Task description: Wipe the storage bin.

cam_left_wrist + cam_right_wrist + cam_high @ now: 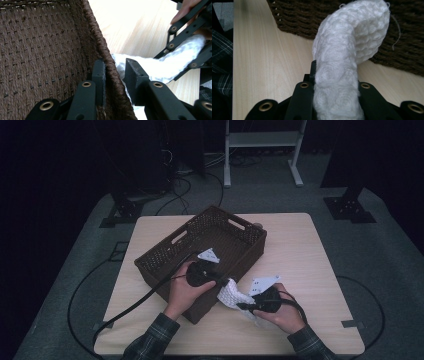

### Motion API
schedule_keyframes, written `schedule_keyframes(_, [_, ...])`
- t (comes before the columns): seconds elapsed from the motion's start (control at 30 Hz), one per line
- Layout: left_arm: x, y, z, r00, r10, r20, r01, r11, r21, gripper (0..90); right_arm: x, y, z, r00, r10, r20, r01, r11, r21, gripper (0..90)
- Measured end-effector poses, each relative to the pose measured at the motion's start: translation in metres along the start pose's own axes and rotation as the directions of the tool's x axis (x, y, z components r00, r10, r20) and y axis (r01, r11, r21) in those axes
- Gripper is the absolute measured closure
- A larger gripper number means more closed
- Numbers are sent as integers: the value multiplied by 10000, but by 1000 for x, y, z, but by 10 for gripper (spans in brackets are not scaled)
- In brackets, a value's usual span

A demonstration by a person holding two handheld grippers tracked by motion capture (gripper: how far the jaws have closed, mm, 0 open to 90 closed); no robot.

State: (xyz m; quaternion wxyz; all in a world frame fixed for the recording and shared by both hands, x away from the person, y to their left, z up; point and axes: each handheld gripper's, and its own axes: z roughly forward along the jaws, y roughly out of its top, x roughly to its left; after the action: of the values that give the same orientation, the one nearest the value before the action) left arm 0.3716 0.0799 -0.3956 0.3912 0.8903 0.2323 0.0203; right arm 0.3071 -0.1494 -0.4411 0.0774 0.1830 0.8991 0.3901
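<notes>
Tabletop (305, 250) of pale wood carried the work, standing on a grey floor (390, 270) in a dark room, with a white metal frame (262, 140) behind it and black cables trailing across the floor. A dark brown woven basket (200, 255) sat askew on the tabletop's left half.

The left gripper (115, 75) straddled the basket's near wall: one jaw stood inside the basket against the weave, the other outside, with the braided rim running between them. The outer jaw lay against the white knitted cloth (160, 67), which hung just beyond the rim on the tabletop side. Whether those jaws pressed on the wall and cloth or merely bracketed them I could not tell.

The right gripper (334, 85) was clenched on the same cloth, which rose thick between its jaws and curled over ahead of them, its folded tip close to the basket's outer wall. In the high view the cloth (231, 295) bridged the short gap between the left gripper (220, 281) and the right gripper (245, 306), just off the basket's near corner.

Bare wood stretched beside the right jaws and beyond them along the basket's wall, leaving open room there. The tabletop's front edge ran close behind both hands; inside the basket the floor ahead of the left jaws was bare weave.
</notes>
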Motion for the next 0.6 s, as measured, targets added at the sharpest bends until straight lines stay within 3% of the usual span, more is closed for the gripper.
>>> schedule_keyframes(0.43, [0,0,0,10000,69,-6,-69,10000,-5,700,-7,-13,23,9995,243,-203,-225,9962,838,756])
schedule_keyframes(0.6, [1,0,0,10000,94,1,-94,10000,-25,700,-5,-13,25,9999,17,-160,-1,9955,951,756])
